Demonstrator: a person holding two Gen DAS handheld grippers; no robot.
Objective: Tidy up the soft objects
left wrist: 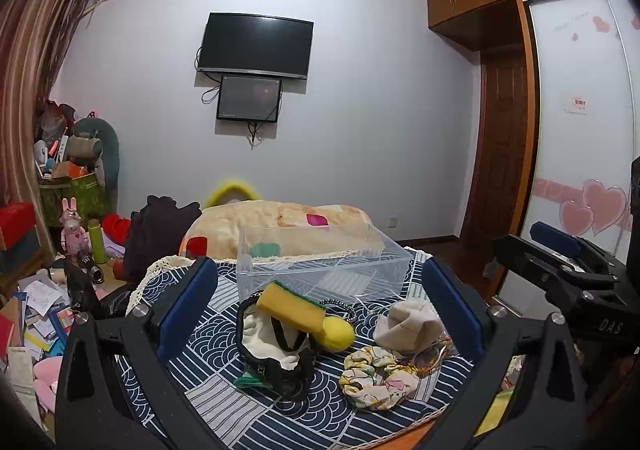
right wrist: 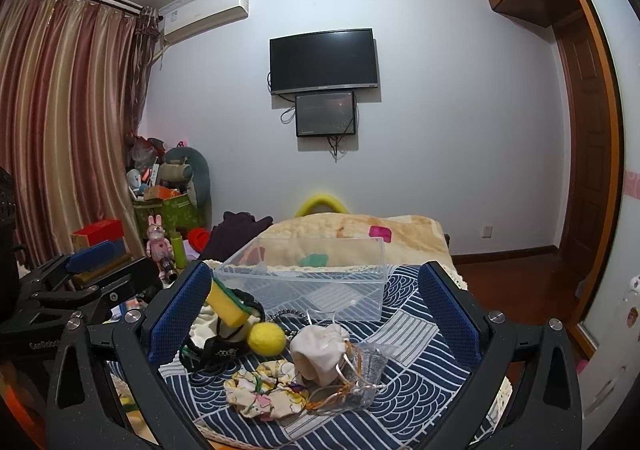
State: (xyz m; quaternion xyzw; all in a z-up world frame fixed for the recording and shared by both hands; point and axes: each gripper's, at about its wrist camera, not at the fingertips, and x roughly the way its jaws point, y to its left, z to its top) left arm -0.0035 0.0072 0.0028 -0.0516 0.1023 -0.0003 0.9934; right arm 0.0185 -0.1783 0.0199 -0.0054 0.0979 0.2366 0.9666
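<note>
On a blue patterned cloth lie a yellow sponge, a yellow ball, a black-and-cream pouch, a floral scrunchie and a cream fabric bundle. Behind them stands an empty clear plastic bin. My left gripper is open, its jaws wide on either side of the pile. My right gripper is open too, framing the sponge, ball, bundle, scrunchie and bin.
A small clear bag with cords lies by the bundle. A beige blanket-covered mound sits behind the bin. Clutter, boxes and toys fill the left side. A wardrobe stands at right.
</note>
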